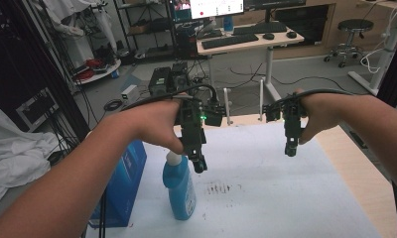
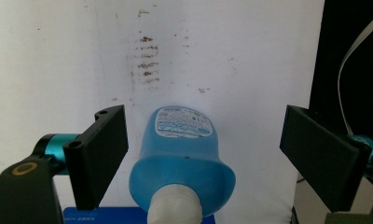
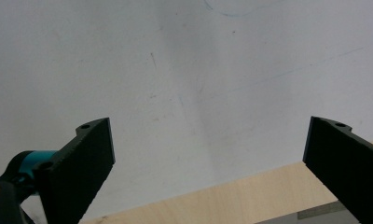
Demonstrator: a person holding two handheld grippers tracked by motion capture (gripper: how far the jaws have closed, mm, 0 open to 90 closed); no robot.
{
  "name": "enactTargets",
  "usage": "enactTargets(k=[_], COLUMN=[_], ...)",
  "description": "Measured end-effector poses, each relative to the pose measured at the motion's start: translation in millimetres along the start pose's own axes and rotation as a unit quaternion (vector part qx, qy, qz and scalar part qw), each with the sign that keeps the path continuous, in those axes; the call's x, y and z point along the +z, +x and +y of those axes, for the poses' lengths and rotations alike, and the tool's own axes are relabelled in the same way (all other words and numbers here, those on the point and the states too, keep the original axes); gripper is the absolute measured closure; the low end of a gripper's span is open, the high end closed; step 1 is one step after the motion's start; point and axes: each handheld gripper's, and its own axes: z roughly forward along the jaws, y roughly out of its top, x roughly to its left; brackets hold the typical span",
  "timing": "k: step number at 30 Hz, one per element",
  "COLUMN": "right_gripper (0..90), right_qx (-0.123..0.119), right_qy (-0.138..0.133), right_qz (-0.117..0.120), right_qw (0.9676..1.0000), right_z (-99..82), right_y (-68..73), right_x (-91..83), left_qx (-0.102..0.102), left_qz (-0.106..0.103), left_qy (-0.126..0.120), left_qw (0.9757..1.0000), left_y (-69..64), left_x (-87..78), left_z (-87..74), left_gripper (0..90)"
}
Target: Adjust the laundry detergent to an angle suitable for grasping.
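The blue plastic bottle with a white cap (image 1: 179, 186) stands upright near the front left of the white-covered surface (image 1: 266, 198), just beside a blue rectangular box (image 1: 121, 186) that sits at the surface's left edge. In the left gripper view the bottle (image 2: 184, 158) shows from above: a smooth, glossy body that flares at the shoulder, a pale printed label on its face, and a matte white cap at the neck.

The left hand-held gripper (image 1: 200, 164) hangs just above and beside the cap, pointing down. Its flat black jaws stand wide apart with the bottle between them, and neither pad touches the plastic — released, holding nothing. I judge the work to be at its start: the approach to the bottle is nearly made, but the grasp is not yet done, and closing on the neck or shoulder and lifting are left.

The right hand-held gripper (image 1: 291, 148) hovers well apart over the bare middle of the surface, and its jaws too stand wide and empty, with white sheet and a strip of pale wood under them in the right gripper view.

The sheet is thin and matte, marked with a patch of dark smudges (image 1: 219, 188) just right of the bottle — the same rows of specks (image 2: 145, 63) lie beyond the bottle in the left gripper view.
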Motion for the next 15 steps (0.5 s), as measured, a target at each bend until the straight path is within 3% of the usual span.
enactTargets(k=[7, 15], right_gripper=[1.0, 1.0], right_qx=[-0.001, 0.008], right_qy=[-0.001, -0.004], right_qz=[-0.003, -0.003], right_qw=[1.0000, 1.0000], right_z=[-3.5, -5.7], right_y=[-1.7, 1.3], right_x=[1.2, 3.3], left_qx=[0.000, -0.002], left_qz=[0.001, -0.002], left_qy=[0.011, -0.004], left_qw=[0.9999, 1.0000], left_y=[4.2, 4.2], left_x=[6.9, 1.1], left_z=[4.7, 5.3], left_gripper=[15.2, 15.2])
